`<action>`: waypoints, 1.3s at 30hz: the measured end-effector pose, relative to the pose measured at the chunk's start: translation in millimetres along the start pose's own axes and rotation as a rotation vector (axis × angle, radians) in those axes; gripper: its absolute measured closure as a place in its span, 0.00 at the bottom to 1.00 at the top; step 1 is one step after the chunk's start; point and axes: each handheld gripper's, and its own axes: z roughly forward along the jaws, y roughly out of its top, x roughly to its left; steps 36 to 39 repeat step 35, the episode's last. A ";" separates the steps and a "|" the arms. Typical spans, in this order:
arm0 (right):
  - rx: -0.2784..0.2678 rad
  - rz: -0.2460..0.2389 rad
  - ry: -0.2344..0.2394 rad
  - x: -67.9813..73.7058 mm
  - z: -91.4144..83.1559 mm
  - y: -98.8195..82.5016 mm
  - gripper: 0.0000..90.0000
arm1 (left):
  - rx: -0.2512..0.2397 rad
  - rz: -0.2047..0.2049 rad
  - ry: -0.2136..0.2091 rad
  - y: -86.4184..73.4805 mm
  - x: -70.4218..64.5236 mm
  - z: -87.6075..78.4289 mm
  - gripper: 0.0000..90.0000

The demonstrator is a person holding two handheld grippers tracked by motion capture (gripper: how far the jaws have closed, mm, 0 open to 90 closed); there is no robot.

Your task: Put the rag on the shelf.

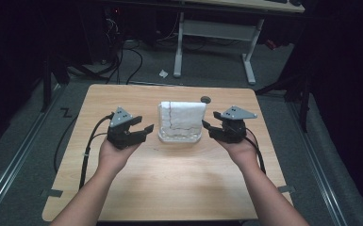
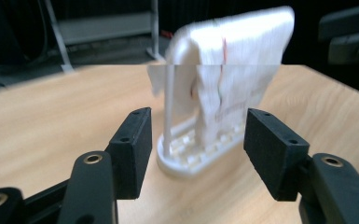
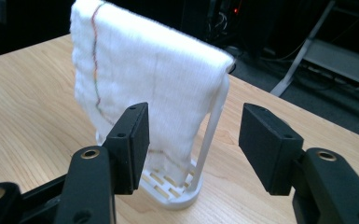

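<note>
High view had you holding your left gripper [image 1: 144, 129] and your right gripper [image 1: 210, 125] on either side of a white rack [image 1: 179, 136] near the middle of the wooden table [image 1: 169, 183], each gripper near it but apart from it. A white towel [image 1: 183, 116] hung draped over the rack's top bar. From above, the rack's base was hard to read. Your left gripper view made up for that: past the two black jaws, set wide with nothing between them, you saw the slotted white base [image 2: 193, 156] and a thin upright post [image 2: 169, 109], though the cloth there was blurred. Your right gripper view, jaws equally wide and empty, gave the sharpest look at the towel, with a thin coloured line of stitching [image 3: 95, 60] running down it. That same view showed the towel's lower edge hanging close above the slotted base.
</note>
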 end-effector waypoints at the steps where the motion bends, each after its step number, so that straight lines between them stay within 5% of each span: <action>1: 0.000 0.000 0.000 0.0 0.0 0.0 0.47 | 0.014 -0.005 -0.005 -8.0 -0.7 1.5 0.47; 7: 0.043 -0.048 0.015 16.6 2.6 -27.5 0.47 | 0.091 -0.013 -0.013 -43.1 -3.3 8.9 0.48; 15: 0.088 -0.041 0.029 40.2 5.1 -68.7 0.46 | 0.196 0.020 -0.025 -97.4 -19.2 2.1 0.48; 20: 0.135 0.022 0.045 55.4 1.7 -111.7 0.44 | 0.216 0.004 -0.050 -137.6 -33.8 -15.8 0.51; 23: 0.114 0.059 0.035 61.5 -8.5 -134.3 0.49 | 0.182 -0.029 -0.077 -135.6 -39.0 -29.8 0.50; 24: 0.175 0.065 0.090 62.4 -13.0 -138.8 0.48 | 0.130 -0.050 -0.090 -132.6 -37.1 -35.7 0.49; 27: 0.162 0.037 0.065 59.0 -14.6 -141.5 0.49 | 0.150 -0.076 -0.091 -135.1 -33.6 -31.4 0.49; 28: 0.176 0.075 0.063 51.5 -10.2 -143.6 0.48 | 0.172 -0.094 -0.100 -137.4 -31.8 -26.5 0.49; 33: 0.167 0.076 0.049 47.8 -11.6 -145.4 0.48 | 0.204 -0.054 -0.083 -142.0 -36.4 -15.9 0.48; 39: 0.172 0.080 0.049 47.2 -11.7 -146.9 0.48 | 0.212 -0.058 -0.086 -141.7 -36.9 -14.2 0.48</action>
